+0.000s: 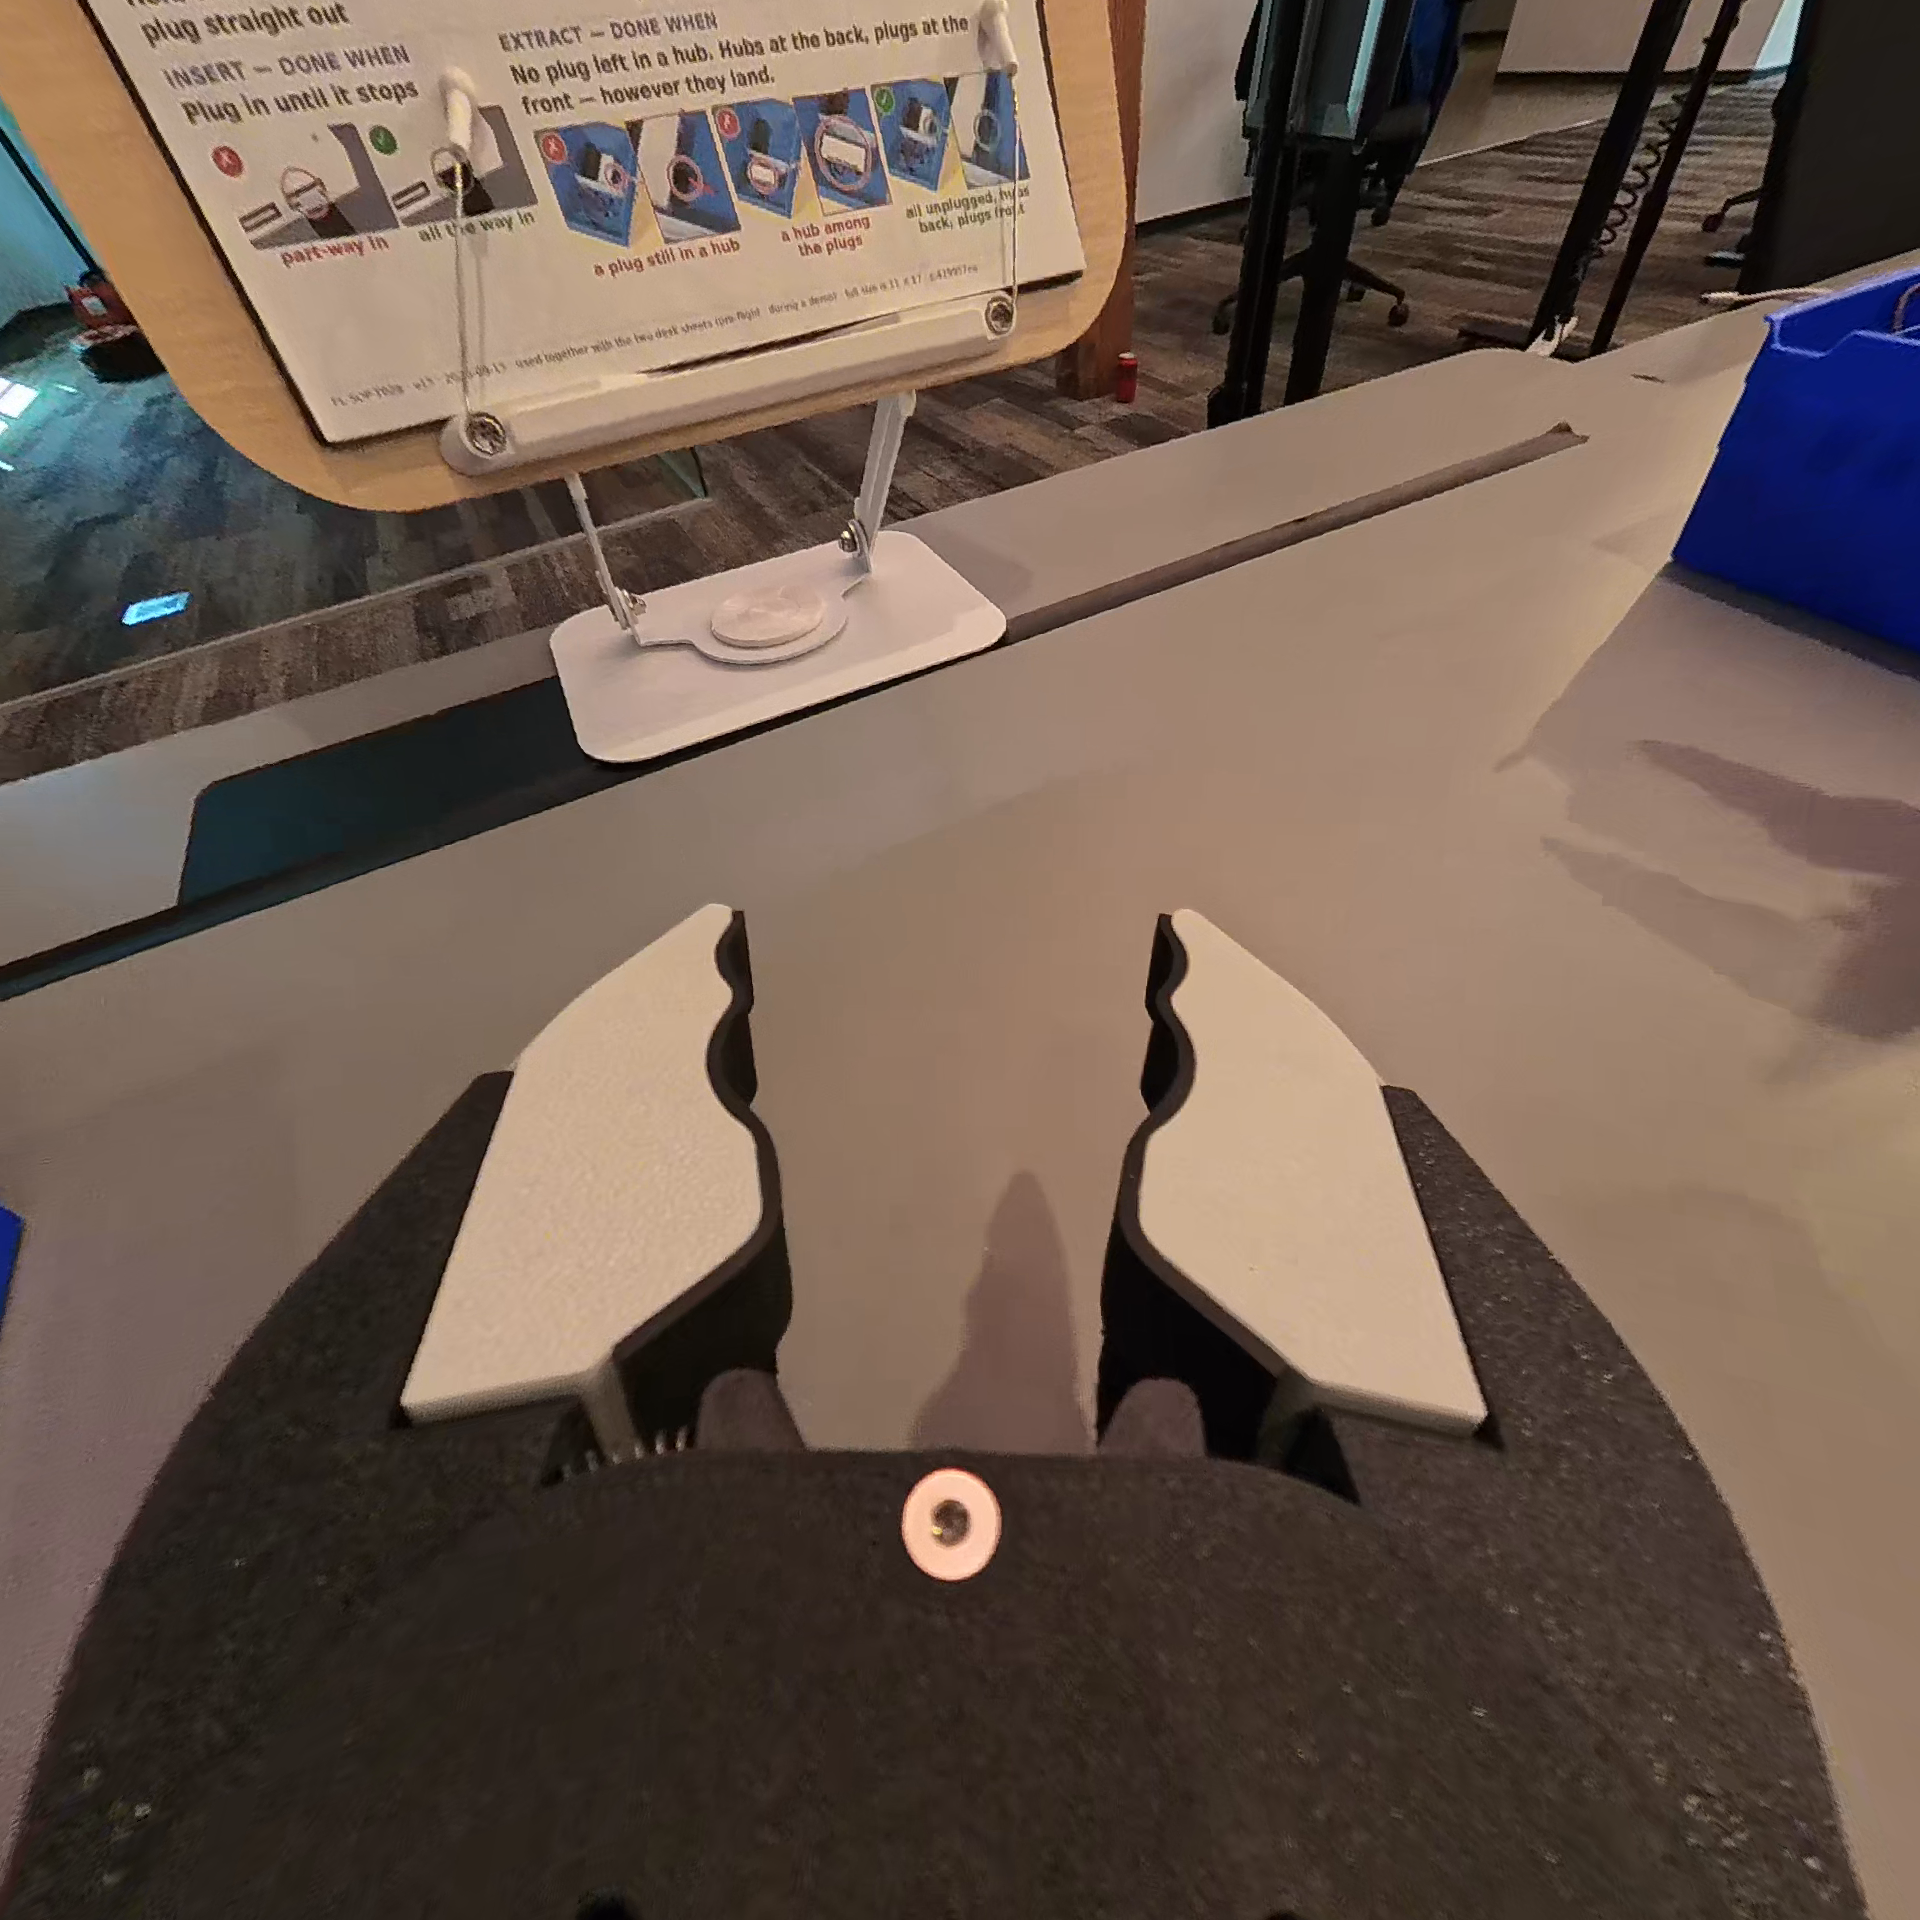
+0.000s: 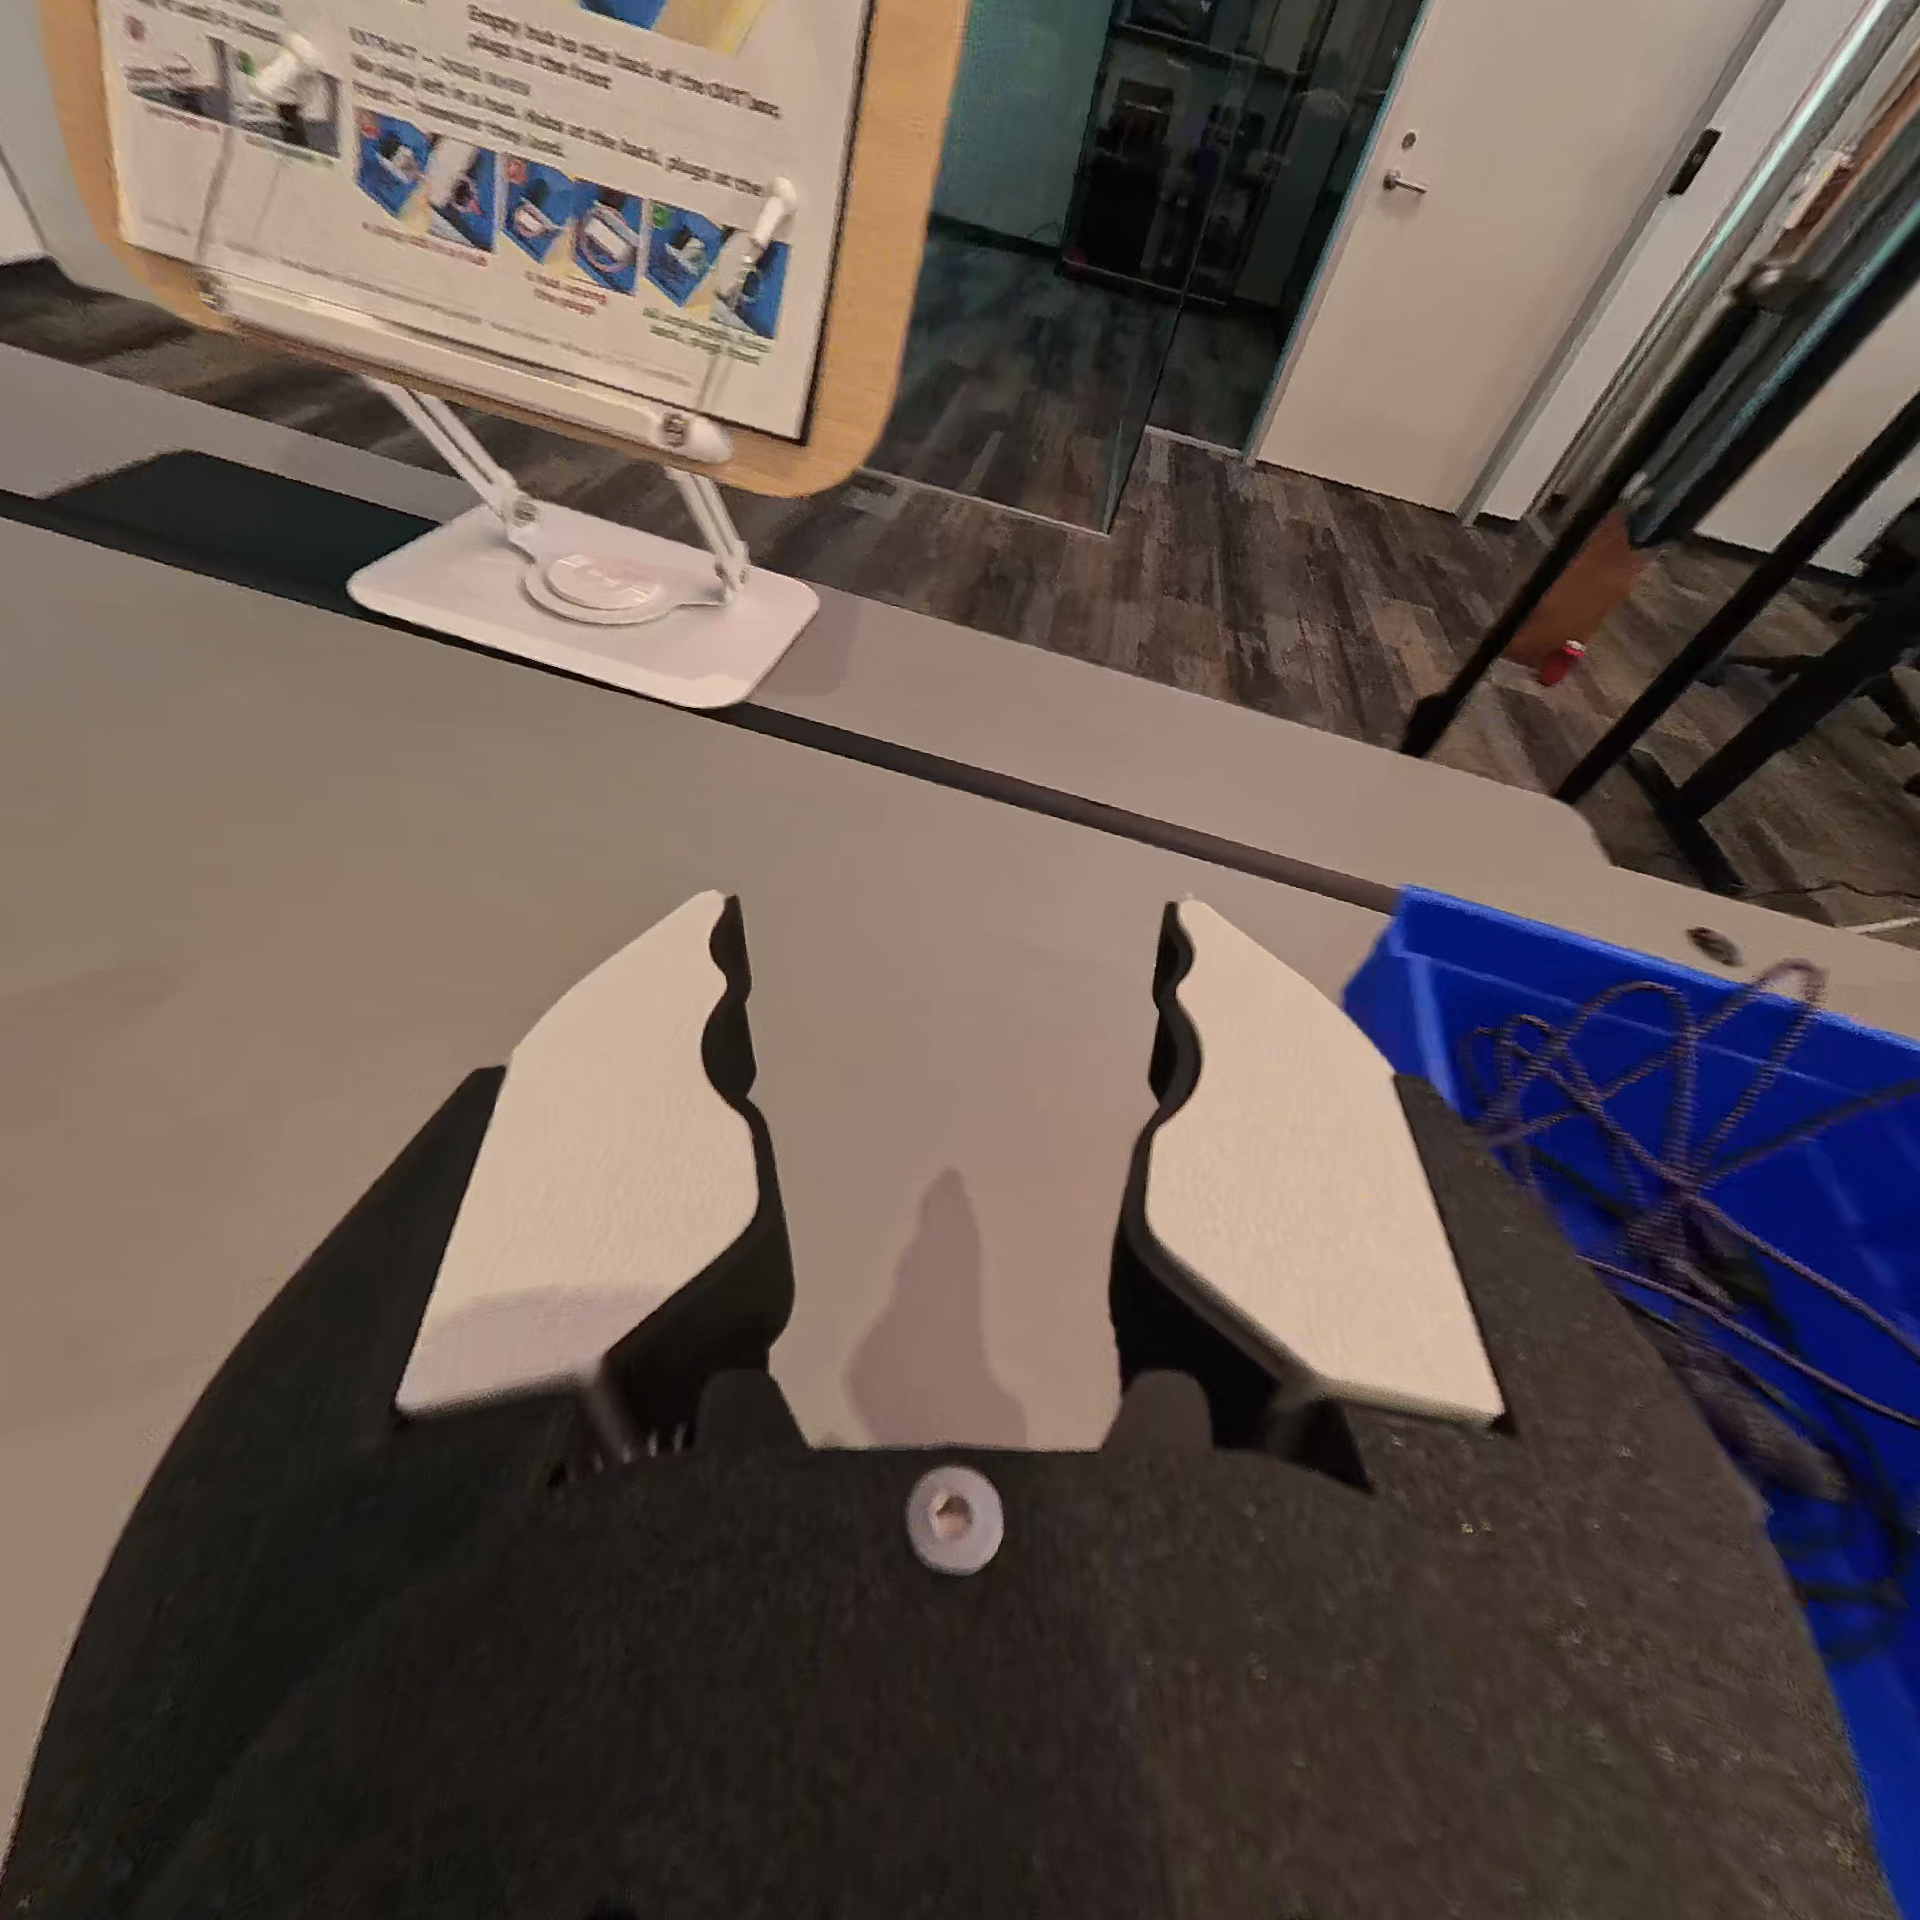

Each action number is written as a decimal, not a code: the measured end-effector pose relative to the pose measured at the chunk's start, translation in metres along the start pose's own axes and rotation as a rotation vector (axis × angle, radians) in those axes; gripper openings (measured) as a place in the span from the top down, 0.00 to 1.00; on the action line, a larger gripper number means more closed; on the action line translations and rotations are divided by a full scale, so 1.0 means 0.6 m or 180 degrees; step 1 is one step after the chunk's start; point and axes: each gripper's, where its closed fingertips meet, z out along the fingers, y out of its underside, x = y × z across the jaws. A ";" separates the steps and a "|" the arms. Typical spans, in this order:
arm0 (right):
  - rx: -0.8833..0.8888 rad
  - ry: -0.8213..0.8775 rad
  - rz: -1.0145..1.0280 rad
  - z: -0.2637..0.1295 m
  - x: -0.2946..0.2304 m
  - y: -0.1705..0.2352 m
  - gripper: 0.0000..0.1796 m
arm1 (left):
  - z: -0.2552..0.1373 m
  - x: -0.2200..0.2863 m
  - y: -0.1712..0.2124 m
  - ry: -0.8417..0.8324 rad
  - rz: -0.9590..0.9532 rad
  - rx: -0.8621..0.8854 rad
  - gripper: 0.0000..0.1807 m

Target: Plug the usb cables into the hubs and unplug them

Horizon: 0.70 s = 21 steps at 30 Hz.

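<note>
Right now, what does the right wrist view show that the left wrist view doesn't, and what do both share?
Only the right wrist view: dark cables tangled in the blue bin, and a white door. Only the left wrist view: office chairs on the floor behind the table. Both: an open, empty hand-held gripper, left and right, over the grey table, plus the instruction stand.
</note>
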 end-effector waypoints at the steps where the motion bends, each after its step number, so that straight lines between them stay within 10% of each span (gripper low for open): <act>1: -0.0050 0.0055 -0.0023 -0.011 0.027 -0.005 0.58 | -0.007 0.003 -0.002 0.0060 -0.0032 -0.0050 0.59; 10: -0.1249 0.0525 -0.0120 -0.115 0.388 0.056 0.68 | -0.188 -0.125 -0.005 -0.0723 0.0085 -0.0595 0.59; 21: -0.2419 0.0199 0.0371 -0.110 0.531 0.302 0.72 | -0.304 -0.269 0.057 -0.1864 -0.0005 -0.0922 0.66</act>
